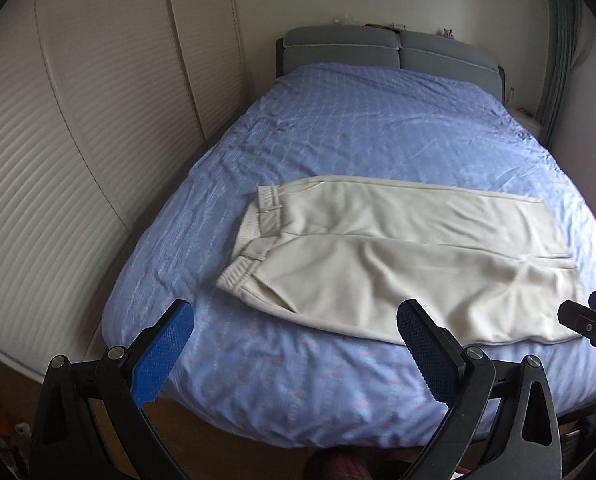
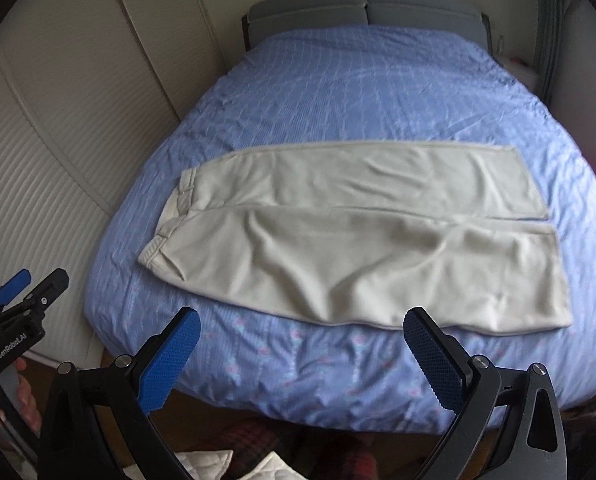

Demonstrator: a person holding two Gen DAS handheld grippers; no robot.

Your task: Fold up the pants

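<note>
- Two grippers up, both held off the foot edge of the bed, neither touching cloth.
- Left gripper: jaws spread wide, blue pads apart, nothing between them, just bedcover below.
- Right gripper: same story, jaws wide apart, empty; its right finger tip sits just in front of the pants' near edge.
- Pants, cream-coloured, lie flat across the bed's near half, on the blue cover, unfolded.
- Waistband points to the bed's left edge, leg hems to the right edge; the 2 legs lie side by side, touching along the middle.
- Near leg has soft wrinkles, far leg smoother.
- Near leg's edge runs close to the foot edge, w/ a strip of cover showing in front.
- Grey headboard at the far end, ribbed cupboard doors along the left side.
- Person's hand grips the left handle, seen in the right cam's lower left corner.
</note>
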